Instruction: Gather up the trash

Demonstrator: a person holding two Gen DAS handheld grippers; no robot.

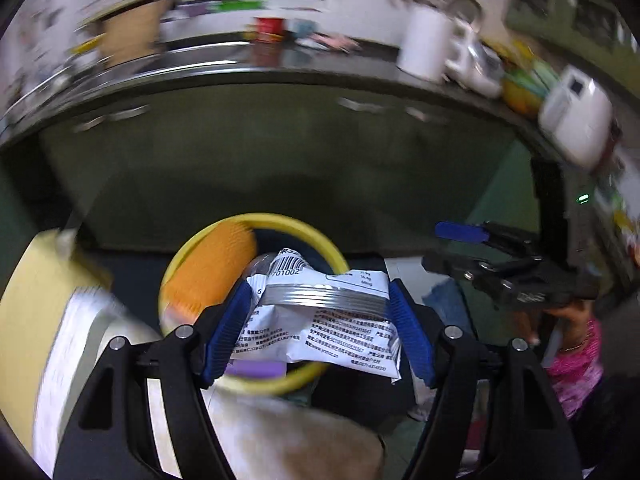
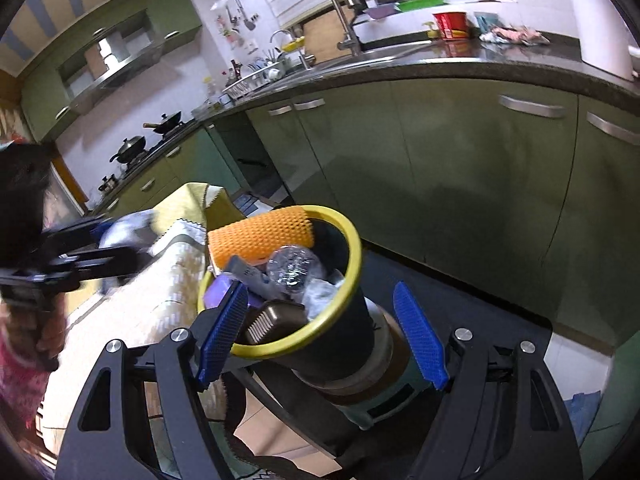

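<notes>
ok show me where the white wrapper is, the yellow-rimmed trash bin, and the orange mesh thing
white wrapper (image 1: 320,320), left wrist view, on its printed middle.
yellow-rimmed trash bin (image 2: 352,276), right wrist view, on the right rim.
orange mesh thing (image 2: 260,236), right wrist view, on its ribbed face.

Yellow-rimmed black bin (image 2: 352,264), white wrapper (image 1: 320,320)

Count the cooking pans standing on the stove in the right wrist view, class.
2. One black pan stands on the farther burner, handle pointing left. The other, a lidded wok, stands on the nearer burner of the stove. A small pot lower down may be another.
</notes>
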